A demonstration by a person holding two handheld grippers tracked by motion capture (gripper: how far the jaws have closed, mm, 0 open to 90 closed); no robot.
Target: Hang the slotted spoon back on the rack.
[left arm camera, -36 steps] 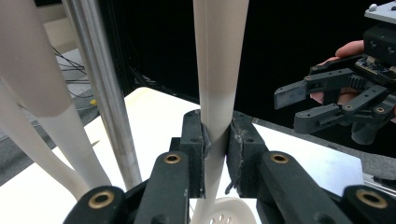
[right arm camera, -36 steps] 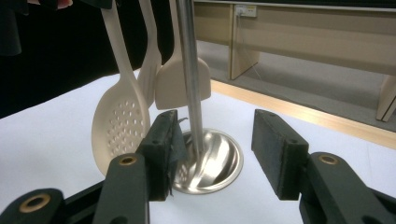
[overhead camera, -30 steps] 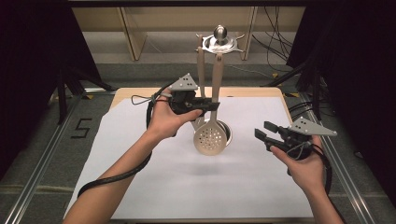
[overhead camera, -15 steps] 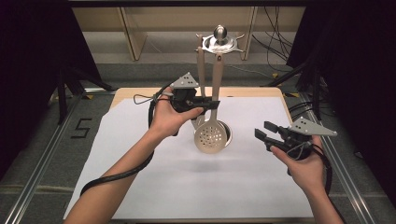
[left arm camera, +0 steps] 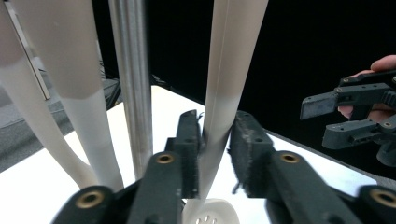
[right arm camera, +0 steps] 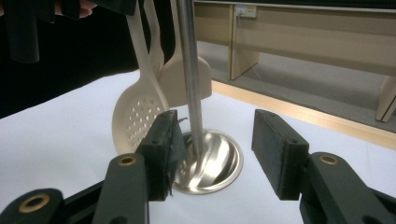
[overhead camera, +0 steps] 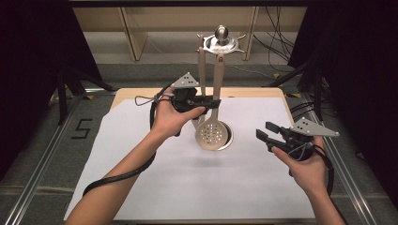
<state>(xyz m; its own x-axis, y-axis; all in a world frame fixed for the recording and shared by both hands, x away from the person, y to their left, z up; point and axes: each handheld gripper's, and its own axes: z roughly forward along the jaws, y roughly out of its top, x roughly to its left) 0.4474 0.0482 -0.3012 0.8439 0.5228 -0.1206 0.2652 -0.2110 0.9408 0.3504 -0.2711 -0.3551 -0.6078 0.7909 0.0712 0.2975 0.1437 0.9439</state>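
Your left gripper (left arm camera: 215, 154) had just been opening, its jaws loose around the slotted spoon (overhead camera: 213, 133) handle hanging between them. Your right gripper (right arm camera: 215, 154) stood open, apart from it.

**Setting of the recording: room and furnishings**

The bench (overhead camera: 141, 93) had a pale wooden top, mostly covered by a white sheet (overhead camera: 187, 183). Metal rails (overhead camera: 42, 164) ran along both its sides over a grey floor (overhead camera: 94, 117), which bore a painted figure "5" (overhead camera: 80, 128). Black curtains (overhead camera: 33, 47) closed off the left and right. Behind the bench stood a light wooden frame (overhead camera: 133, 37), with dark cables (overhead camera: 277, 42) trailing across the floor near it. Lighting was even, from above.
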